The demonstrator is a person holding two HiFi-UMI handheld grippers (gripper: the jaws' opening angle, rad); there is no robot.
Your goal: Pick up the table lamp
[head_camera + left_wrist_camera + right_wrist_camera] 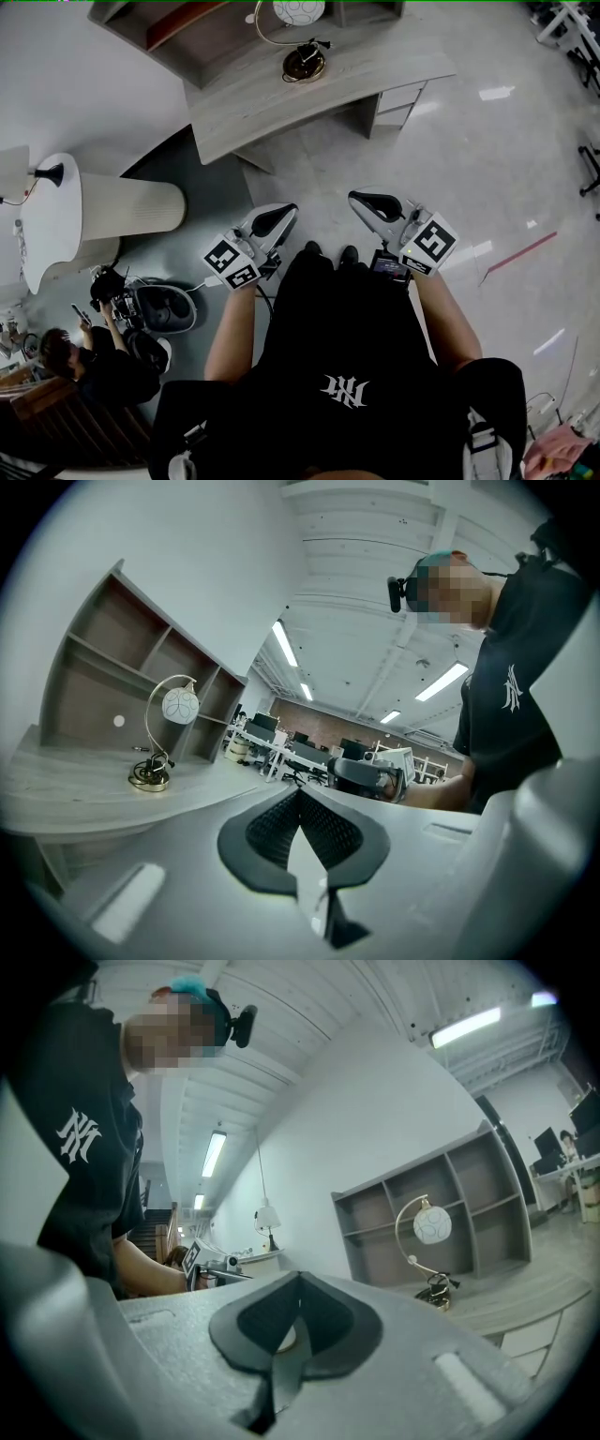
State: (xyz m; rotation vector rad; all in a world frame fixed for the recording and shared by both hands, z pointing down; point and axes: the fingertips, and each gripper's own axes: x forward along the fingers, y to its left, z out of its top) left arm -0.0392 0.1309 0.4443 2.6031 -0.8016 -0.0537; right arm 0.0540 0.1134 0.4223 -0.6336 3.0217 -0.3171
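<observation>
The table lamp (pixel 302 37) stands on the grey curved desk (pixel 337 89) ahead of me; it has a white globe shade, a thin arched gold stem and a round gold base with its cord coiled on it. The left gripper view shows the lamp (pixel 165 738) at far left, and in the right gripper view the lamp (pixel 427 1246) is at right. My left gripper (pixel 284 217) and right gripper (pixel 364 201) are held side by side near my body, well short of the desk. Both pairs of jaws are shut with nothing between them, as the left gripper (pixel 300 825) and right gripper (pixel 298 1324) show close up.
A grey shelf unit (pixel 159 23) stands on the desk behind the lamp, and drawers (pixel 398 101) sit under the desk's right end. At left is a white round table (pixel 52 230) on a ribbed pedestal (pixel 136 204). A crouching person (pixel 89 361) with equipment is at lower left.
</observation>
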